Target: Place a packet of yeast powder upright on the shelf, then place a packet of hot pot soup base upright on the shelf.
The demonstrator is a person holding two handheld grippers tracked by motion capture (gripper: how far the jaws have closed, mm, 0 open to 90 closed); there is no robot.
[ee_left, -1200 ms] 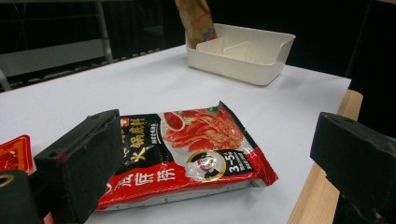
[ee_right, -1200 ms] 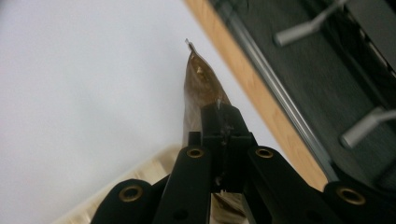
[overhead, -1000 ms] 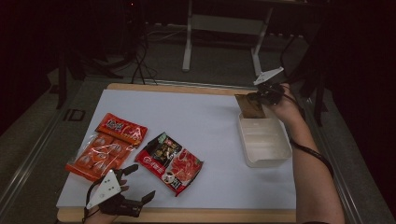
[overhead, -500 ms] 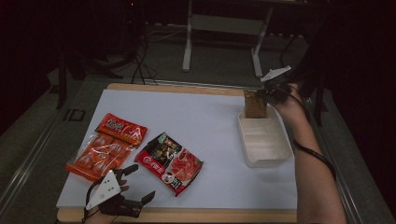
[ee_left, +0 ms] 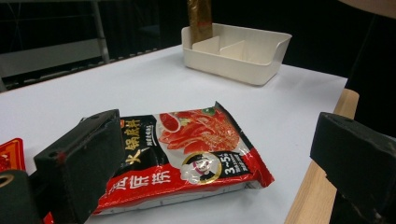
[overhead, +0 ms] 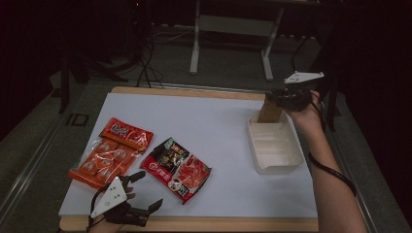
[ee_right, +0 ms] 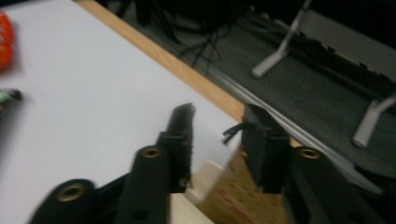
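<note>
Jaws of the left gripper (overhead: 141,194) stand wide apart at the near edge of the table (overhead: 204,224), gripping nothing; in the left gripper view they frame the red and black sauce packet (ee_left: 187,154), which lies flat on the white mat (overhead: 214,126) just beyond them. Left of that packet lies an orange snack packet (overhead: 109,153), just beside it. Farther off, toward the right, sits the white divided tray (overhead: 277,162). A brown packet (overhead: 270,109) stands upright in the tray's far compartment. The right gripper (overhead: 286,99) hovers at the top of this packet; its jaws have just been opening and now stand partly apart, with the packet's top between them but not pinched.
</note>
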